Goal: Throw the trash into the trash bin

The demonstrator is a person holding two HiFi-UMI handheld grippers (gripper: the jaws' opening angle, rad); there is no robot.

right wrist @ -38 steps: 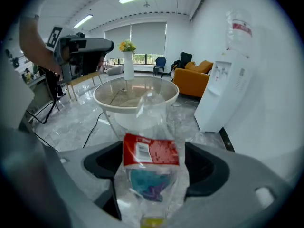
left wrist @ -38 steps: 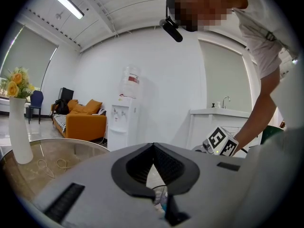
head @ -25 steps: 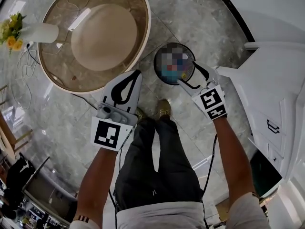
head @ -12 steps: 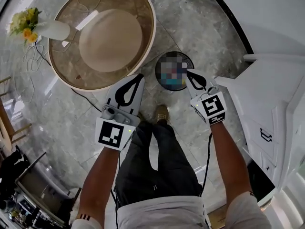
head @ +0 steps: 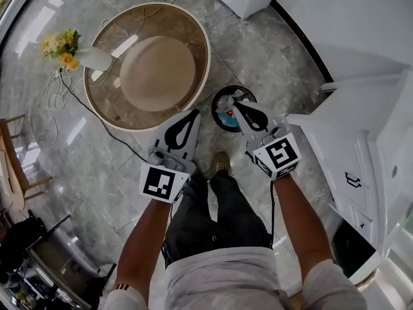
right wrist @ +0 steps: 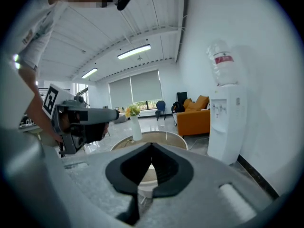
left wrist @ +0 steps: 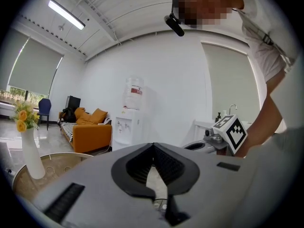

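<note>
1. The trash (head: 226,115) shows as a small heap of blue, red and pale scraps, too small to tell piece by piece.
2. It lies inside the trash bin (head: 215,102), a round, dark-rimmed bin standing on the grey marble floor (head: 271,57). Part of the bin's opening is covered by a gripper in the head view.
3. The right gripper (head: 234,104) is held up clear of the bin, and its tips show over the bin's opening. Its jaws are pressed together with nothing between them, and the trash lies below it, untouched.
4. The left gripper (head: 195,112) shows just beside the bin, on the bin's round-table side. Its jaws are likewise closed and empty.
5. The round table (head: 110,105) stands next to the bin, and a vase (head: 93,58) of yellow flowers is on the table's edge farthest from the bin. A white cabinet (head: 335,141) stands on the bin's opposite side.
</note>
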